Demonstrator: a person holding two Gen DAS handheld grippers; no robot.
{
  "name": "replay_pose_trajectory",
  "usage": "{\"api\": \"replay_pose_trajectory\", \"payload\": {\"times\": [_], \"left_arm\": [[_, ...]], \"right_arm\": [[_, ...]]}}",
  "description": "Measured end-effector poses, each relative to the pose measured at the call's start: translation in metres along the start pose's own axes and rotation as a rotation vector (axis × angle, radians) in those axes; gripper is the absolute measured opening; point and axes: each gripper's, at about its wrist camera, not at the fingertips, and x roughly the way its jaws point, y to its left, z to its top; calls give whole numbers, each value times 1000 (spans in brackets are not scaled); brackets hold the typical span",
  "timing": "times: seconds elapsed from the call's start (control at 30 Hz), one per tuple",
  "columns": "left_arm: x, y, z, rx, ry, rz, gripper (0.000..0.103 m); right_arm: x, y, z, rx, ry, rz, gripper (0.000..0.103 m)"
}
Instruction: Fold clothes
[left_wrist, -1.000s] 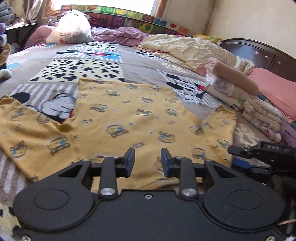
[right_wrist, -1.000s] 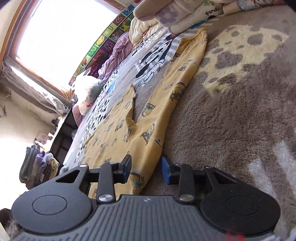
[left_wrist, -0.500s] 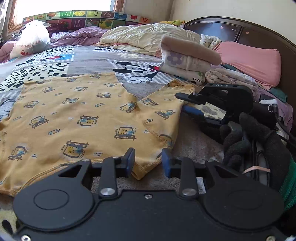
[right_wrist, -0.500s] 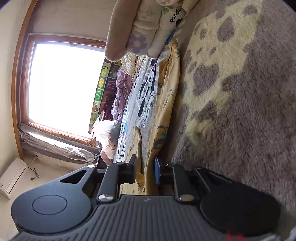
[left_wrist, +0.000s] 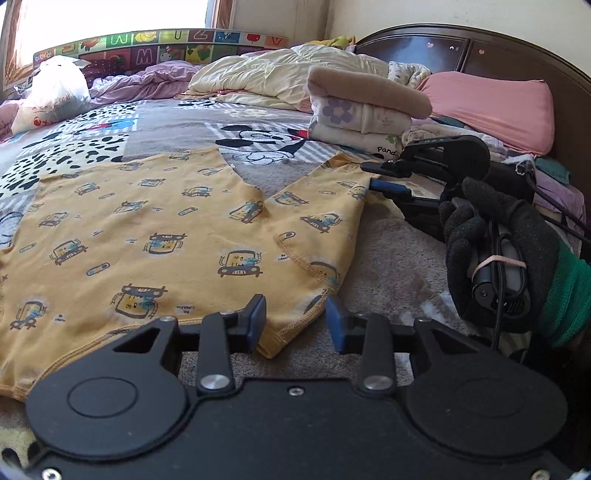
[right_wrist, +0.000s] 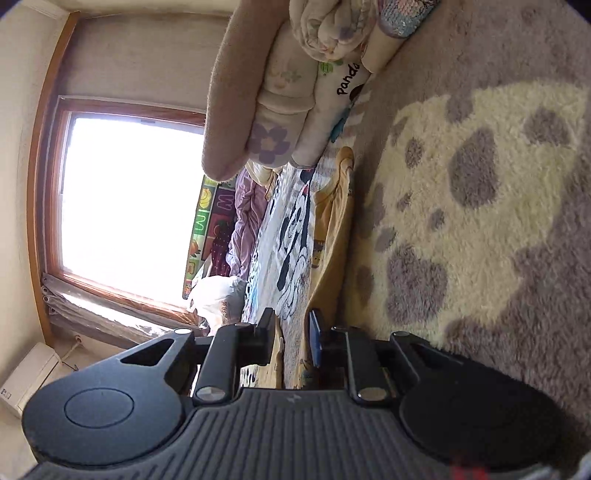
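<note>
A yellow garment (left_wrist: 147, 229) printed with little cars lies spread flat on the bed. Its near right hem corner sits between the jaws of my left gripper (left_wrist: 295, 323), which are opening; the pads stand clear of the cloth. My right gripper (left_wrist: 384, 177), held by a black-gloved hand (left_wrist: 498, 258), is rolled onto its side at the garment's far right edge. In the right wrist view the yellow garment (right_wrist: 332, 229) runs edge-on into the right gripper (right_wrist: 293, 332). Those jaws stand narrow, with a gap still showing around the cloth.
A stack of folded clothes (left_wrist: 362, 110) sits just behind the right gripper, close above it as the folded stack (right_wrist: 280, 92). A pink pillow (left_wrist: 491, 107) and dark headboard (left_wrist: 480, 48) are to the right. A cream quilt (left_wrist: 280, 77) and white bag (left_wrist: 51, 92) lie at the far side.
My left gripper slid right along the hem to the garment's near corner and its jaws widened. The right gripper rolled onto its side, moved up to the garment's edge, and its jaws narrowed.
</note>
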Motion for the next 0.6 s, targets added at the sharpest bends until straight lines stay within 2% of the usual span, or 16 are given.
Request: {"api": "replay_pose_trajectory", "payload": {"times": [0.07, 0.13, 0.2, 0.23, 0.4, 0.5, 0.6], "left_arm": [[2, -2, -1, 10, 7, -2, 38], [5, -4, -3, 35, 32, 5, 38], [9, -5, -6, 61, 59, 13, 38], [9, -6, -5, 65, 62, 14, 38], [5, -16, -7, 171, 42, 42, 38], [10, -28, -11, 291, 39, 89, 38], [15, -41, -12, 404, 36, 130, 33]], "right_arm": [[0, 4, 2, -12, 4, -47, 8], [-8, 9, 3, -51, 6, -118, 5], [-16, 15, 6, -137, -7, -243, 4], [-21, 13, 7, -153, -15, -275, 1], [-19, 5, 14, -109, -33, -244, 6], [-7, 4, 16, -111, 1, -229, 8], [6, 4, 19, -129, 54, -208, 8]]}}
